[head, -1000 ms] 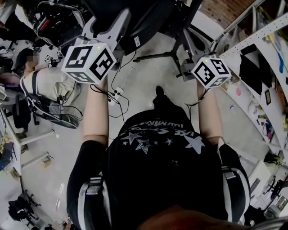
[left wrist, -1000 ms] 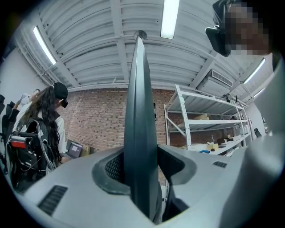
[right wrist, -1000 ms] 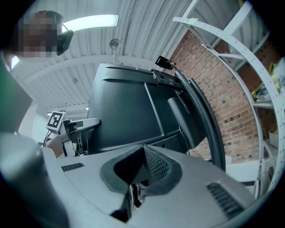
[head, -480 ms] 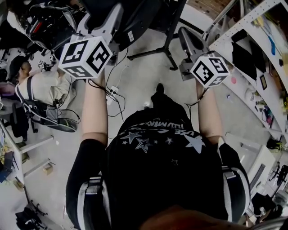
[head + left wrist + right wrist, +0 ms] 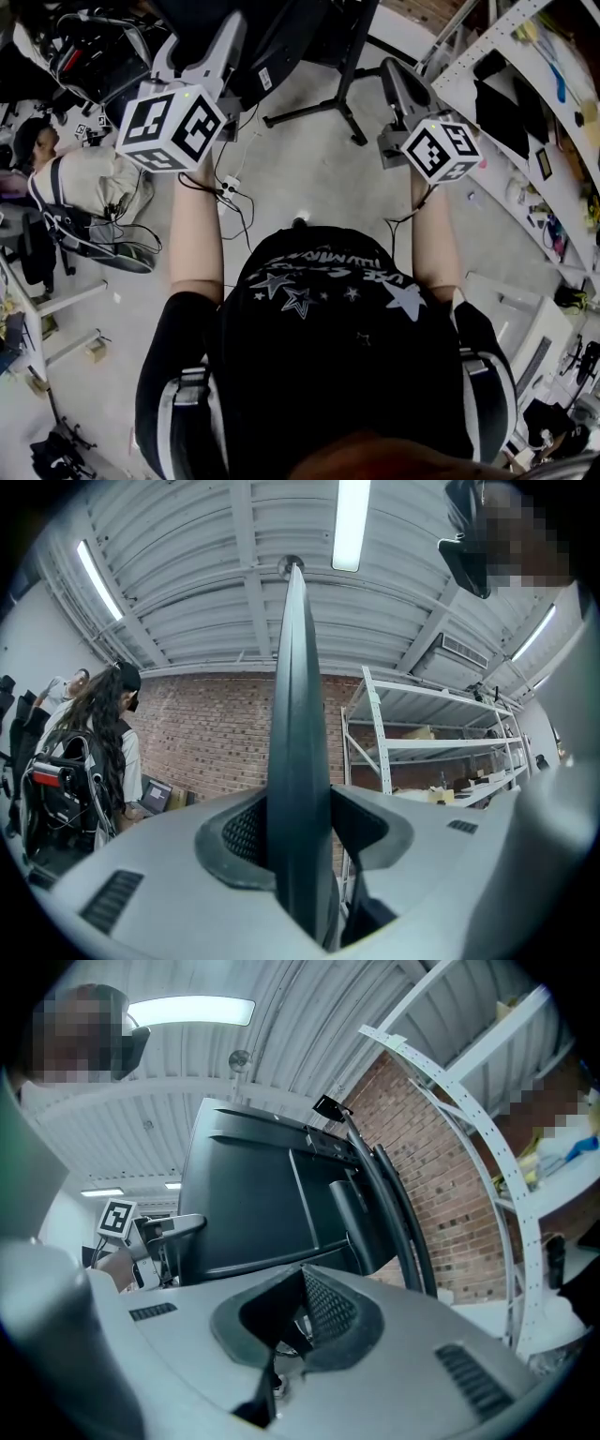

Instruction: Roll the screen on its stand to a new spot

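Rolled farther forward than a second ago, screen (image 5: 253, 1204) on its stand (image 5: 349, 75) just ahead, left claw (image 5: 298, 836) pinching its edge, right claw (image 5: 300, 1321) spread empty; likely mid-trip, parking undone.

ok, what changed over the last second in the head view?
The dark shoe ahead of the person has drawn back out of sight. The floor and the stand's legs slid a little left together, so that reads as the head turning, not a clear roll. Unchanged: the left gripper stays shut on the screen's edge; the right gripper stays off it, jaws apart.
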The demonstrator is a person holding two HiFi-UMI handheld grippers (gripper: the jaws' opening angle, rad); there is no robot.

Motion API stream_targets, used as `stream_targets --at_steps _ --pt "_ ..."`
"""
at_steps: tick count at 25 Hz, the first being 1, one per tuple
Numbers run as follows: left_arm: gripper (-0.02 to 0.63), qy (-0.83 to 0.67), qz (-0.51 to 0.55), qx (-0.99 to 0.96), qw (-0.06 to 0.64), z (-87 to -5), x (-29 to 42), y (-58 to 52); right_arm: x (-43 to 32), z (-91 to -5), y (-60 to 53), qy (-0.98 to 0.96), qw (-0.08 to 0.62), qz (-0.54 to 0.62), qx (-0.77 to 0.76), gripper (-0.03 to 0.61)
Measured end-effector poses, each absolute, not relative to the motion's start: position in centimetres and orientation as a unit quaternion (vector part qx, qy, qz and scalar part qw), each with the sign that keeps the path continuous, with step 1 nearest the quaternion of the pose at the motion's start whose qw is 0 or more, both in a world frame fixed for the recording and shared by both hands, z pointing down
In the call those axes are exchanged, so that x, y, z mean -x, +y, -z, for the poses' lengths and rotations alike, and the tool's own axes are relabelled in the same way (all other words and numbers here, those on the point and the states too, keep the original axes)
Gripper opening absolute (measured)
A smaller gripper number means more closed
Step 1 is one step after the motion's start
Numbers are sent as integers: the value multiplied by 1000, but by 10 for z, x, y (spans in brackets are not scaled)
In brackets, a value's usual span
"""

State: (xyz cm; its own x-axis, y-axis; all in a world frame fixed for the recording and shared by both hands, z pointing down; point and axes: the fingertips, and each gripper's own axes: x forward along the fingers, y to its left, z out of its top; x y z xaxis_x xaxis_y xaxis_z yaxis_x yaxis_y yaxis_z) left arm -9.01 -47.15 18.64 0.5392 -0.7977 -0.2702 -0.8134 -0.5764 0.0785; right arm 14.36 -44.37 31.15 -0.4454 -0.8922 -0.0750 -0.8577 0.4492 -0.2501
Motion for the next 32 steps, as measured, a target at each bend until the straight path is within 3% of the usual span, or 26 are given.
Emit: stream_targets --at_steps 32 --pt "201 467 -147 872 27 -193 46 -280 -192 -325 -255 853 92 105 502 6"
